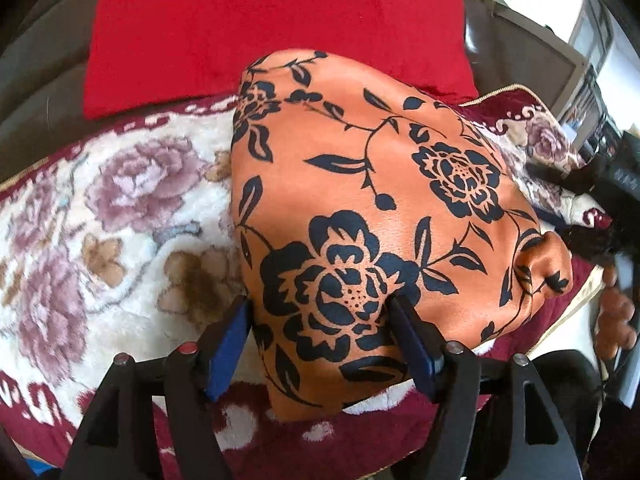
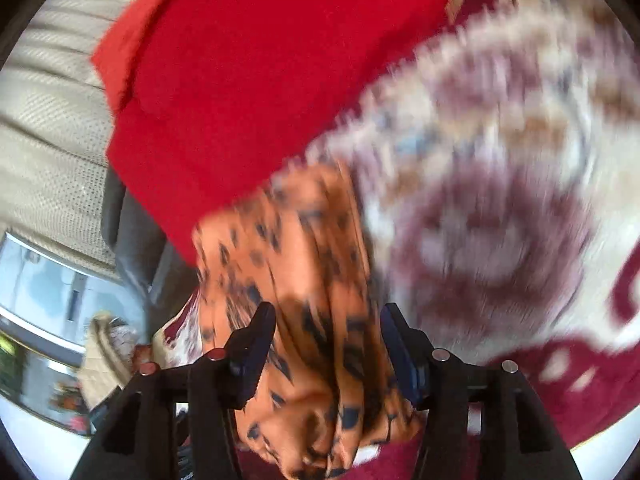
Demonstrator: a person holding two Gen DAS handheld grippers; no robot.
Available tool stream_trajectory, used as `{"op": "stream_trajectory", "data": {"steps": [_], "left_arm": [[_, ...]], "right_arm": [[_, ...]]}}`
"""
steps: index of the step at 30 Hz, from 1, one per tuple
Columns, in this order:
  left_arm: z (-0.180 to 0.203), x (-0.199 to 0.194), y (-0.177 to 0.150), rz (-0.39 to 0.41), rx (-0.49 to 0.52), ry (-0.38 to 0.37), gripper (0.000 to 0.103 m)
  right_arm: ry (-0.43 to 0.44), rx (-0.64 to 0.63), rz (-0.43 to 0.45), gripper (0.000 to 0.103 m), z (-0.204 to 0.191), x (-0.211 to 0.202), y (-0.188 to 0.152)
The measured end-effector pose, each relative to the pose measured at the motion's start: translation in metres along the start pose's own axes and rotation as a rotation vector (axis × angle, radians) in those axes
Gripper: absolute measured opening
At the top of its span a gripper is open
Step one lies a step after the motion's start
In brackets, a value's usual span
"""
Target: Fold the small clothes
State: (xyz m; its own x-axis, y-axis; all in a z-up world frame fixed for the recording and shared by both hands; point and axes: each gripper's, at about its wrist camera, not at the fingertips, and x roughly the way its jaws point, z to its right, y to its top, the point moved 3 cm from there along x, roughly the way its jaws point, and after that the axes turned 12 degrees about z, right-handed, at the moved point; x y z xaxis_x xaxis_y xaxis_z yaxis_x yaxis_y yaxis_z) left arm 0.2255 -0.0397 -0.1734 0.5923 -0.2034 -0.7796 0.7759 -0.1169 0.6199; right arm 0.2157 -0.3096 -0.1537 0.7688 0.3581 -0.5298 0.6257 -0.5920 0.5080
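An orange garment (image 1: 360, 200) with a black flower print lies in a smooth, rounded shape on a plush floral blanket (image 1: 100, 208). My left gripper (image 1: 320, 320) stands open over the garment's near edge. One fingertip (image 1: 400, 316) is on the orange cloth and the other is beside its left edge. The garment's right end (image 1: 548, 264) is bunched up. In the blurred right wrist view the orange garment (image 2: 312, 264) runs in folds between the spread fingers of my right gripper (image 2: 328, 336). The pads do not visibly press it.
A red cloth (image 1: 260, 32) lies flat behind the garment and shows again as the red cloth (image 2: 248, 80). A person's hand (image 1: 616, 312) is at the right edge. Beige perforated upholstery (image 2: 52, 120) lies beyond the blanket (image 2: 500, 220).
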Motion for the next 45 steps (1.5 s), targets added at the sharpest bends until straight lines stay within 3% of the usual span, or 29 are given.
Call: {"op": "stream_trajectory", "data": {"steps": [4, 8, 10, 13, 17, 22, 27, 30, 34, 38, 43, 45], "left_arm": [[0.002, 0.001, -0.002, 0.019, 0.011, 0.012, 0.074], [0.002, 0.001, -0.002, 0.021, 0.000, 0.002, 0.074], [0.000, 0.003, -0.001, 0.016, -0.011, -0.007, 0.075], [-0.004, 0.004, -0.004, 0.017, -0.023, -0.021, 0.078], [-0.015, 0.011, -0.007, 0.007, -0.066, -0.042, 0.082], [-0.023, 0.006, 0.005, -0.028, -0.103, -0.087, 0.082], [-0.034, -0.017, 0.051, 0.081, -0.064, -0.090, 0.082], [-0.036, -0.012, 0.087, 0.114, -0.015, -0.021, 0.082], [-0.035, 0.026, 0.128, 0.110, 0.024, 0.051, 0.082], [-0.033, 0.068, 0.147, 0.067, 0.018, 0.091, 0.082], [-0.039, 0.110, 0.141, 0.005, 0.008, 0.169, 0.083], [-0.041, 0.125, 0.135, -0.020, -0.004, 0.180, 0.084]], "right_arm": [[0.030, -0.093, -0.005, 0.058, -0.037, 0.016, 0.019], [0.019, -0.177, -0.064, 0.049, -0.057, 0.051, 0.024], [-0.009, -0.174, -0.126, 0.044, -0.052, 0.077, 0.018], [-0.155, -0.207, -0.200, 0.043, -0.034, 0.130, 0.008], [-0.142, -0.127, -0.219, 0.042, -0.014, 0.155, 0.016], [-0.082, -0.109, -0.163, 0.042, -0.015, 0.131, 0.020], [0.017, -0.111, -0.058, 0.044, -0.022, 0.076, 0.027], [0.053, -0.151, -0.040, 0.044, -0.028, 0.051, 0.022], [0.073, -0.171, -0.052, 0.044, -0.031, 0.025, 0.009], [0.081, -0.205, -0.085, 0.044, -0.033, 0.011, -0.009], [0.034, -0.236, -0.152, 0.044, -0.019, 0.024, -0.032], [0.001, -0.211, -0.177, 0.039, -0.005, 0.037, -0.041]]}}
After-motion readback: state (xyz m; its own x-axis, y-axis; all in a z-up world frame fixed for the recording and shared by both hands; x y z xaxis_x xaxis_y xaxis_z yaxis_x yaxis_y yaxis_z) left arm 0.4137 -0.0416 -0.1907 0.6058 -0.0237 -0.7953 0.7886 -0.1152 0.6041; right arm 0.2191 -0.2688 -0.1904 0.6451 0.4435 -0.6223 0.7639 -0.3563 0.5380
